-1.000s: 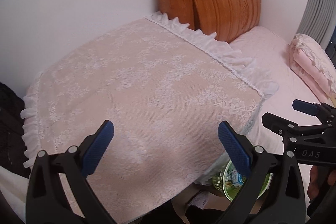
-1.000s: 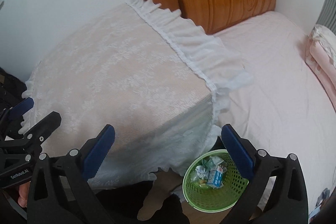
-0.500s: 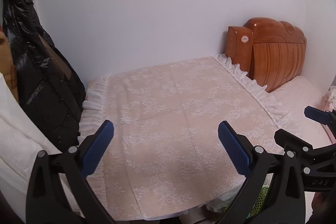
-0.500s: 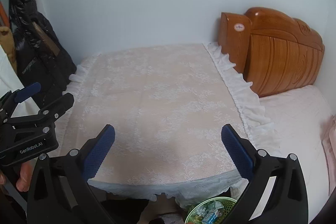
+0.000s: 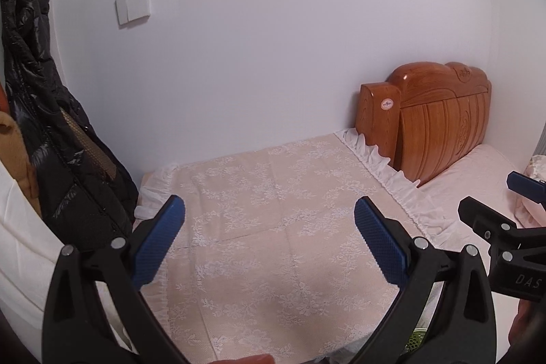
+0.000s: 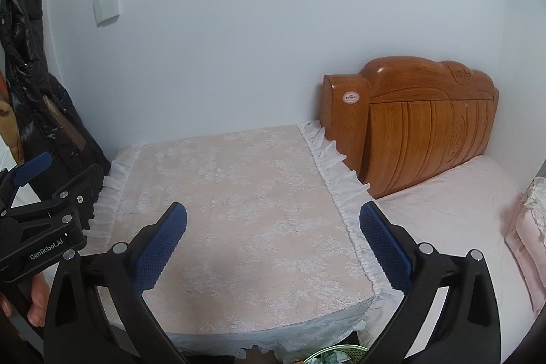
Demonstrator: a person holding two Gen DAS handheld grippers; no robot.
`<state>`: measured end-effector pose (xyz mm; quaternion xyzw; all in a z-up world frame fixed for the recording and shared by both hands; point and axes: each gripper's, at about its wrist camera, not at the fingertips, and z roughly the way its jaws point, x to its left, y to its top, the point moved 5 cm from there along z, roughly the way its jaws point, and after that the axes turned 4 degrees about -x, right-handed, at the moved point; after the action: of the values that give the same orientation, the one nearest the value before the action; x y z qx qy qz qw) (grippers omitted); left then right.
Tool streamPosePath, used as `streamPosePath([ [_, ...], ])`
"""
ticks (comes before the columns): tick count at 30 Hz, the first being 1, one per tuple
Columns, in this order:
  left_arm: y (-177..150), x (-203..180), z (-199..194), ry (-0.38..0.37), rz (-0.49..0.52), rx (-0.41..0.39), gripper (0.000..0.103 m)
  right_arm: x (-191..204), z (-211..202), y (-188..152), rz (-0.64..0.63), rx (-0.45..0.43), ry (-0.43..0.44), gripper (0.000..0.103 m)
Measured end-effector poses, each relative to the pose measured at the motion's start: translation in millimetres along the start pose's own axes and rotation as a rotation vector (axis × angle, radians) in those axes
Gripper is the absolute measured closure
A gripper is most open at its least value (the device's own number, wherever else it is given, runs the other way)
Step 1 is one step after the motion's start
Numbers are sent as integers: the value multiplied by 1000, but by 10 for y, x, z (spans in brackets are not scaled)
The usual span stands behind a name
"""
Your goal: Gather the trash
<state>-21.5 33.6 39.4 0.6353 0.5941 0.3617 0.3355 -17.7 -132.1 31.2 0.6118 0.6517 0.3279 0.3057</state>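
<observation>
Two hand-held grippers face a small table draped in a lace cloth (image 6: pixel 239 220), set against a pale wall. The left gripper (image 5: pixel 269 241) has its blue-padded jaws spread wide with nothing between them; the right gripper (image 6: pixel 273 244) is likewise wide apart and empty. In the right wrist view the left gripper sits at 9 o'clock, a bare hand (image 6: pixel 36 299) under it. A carved wooden headboard (image 6: pixel 426 121) stands at 3 o'clock, with a pink bed (image 6: pixel 454 210) below it. A black padded coat (image 5: pixel 41 139) hangs at 9 o'clock and a white wall switch (image 5: pixel 132 5) sits at 11 o'clock.

No loose trash shows on the cloth. The only task item in sight is the green mesh bin (image 6: pixel 336 354), a sliver of its rim at 6 o'clock in the right view, just below the table's near edge, with crumpled litter inside.

Judging from this, the step in hand is scanning for litter. The next move likely calls for tilting both cameras down toward the bin or floor to find a piece before closing on anything
</observation>
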Motion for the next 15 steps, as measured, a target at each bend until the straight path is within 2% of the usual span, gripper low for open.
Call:
streamPosePath([
  [15, 12, -208, 307, -74, 13, 40, 8, -340, 58, -29, 42, 25, -69, 2],
])
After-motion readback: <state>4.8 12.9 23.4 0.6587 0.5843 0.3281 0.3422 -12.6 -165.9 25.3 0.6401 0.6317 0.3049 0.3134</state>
